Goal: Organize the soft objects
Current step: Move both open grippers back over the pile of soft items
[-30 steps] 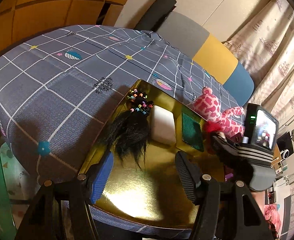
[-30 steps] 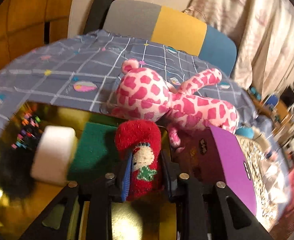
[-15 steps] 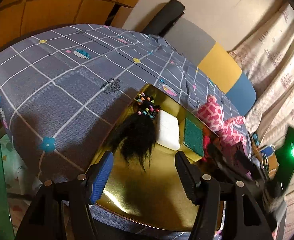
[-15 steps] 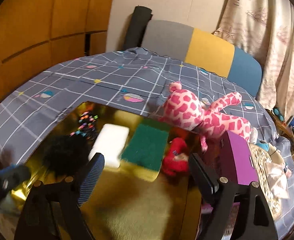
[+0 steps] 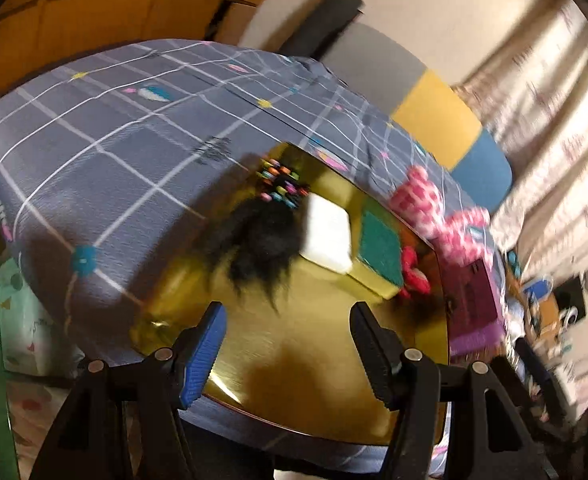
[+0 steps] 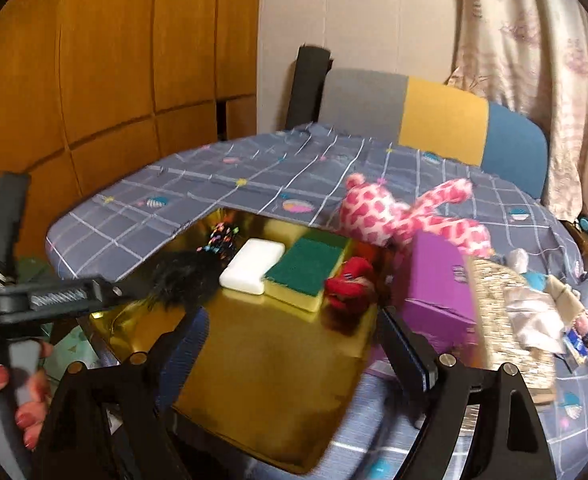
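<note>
Gold foil covers the tray (image 6: 278,392) under both my tools, and I place everything by that tray. My right gripper (image 6: 290,344) hangs over its near edge with the jaws spread wide and nothing between them; they have just been opening. My left gripper (image 5: 288,350) also hangs over the near part of the tray, jaws wide and empty. In the right wrist view my left hand (image 6: 12,394) shows at the tray's left side, wrapped around the grey handle.

Across the middle of the tray the soft things lie in a row. At the left sits a black tuft of hair (image 6: 186,276), with a cluster of coloured beads (image 6: 222,238) just behind it. Beside it lies a white sponge (image 6: 253,266), then a green and yellow sponge (image 6: 308,272) touching it. The small red plush (image 6: 350,282) lies at the tray's right end, just beside the green sponge.

Off the tray's right edge stands a purple box (image 6: 438,280). Behind the tray's far right corner a pink spotted plush toy (image 6: 398,216) lies on the grey checked cloth (image 6: 254,176). Well behind that is a grey, yellow and blue headboard (image 6: 442,120).
</note>
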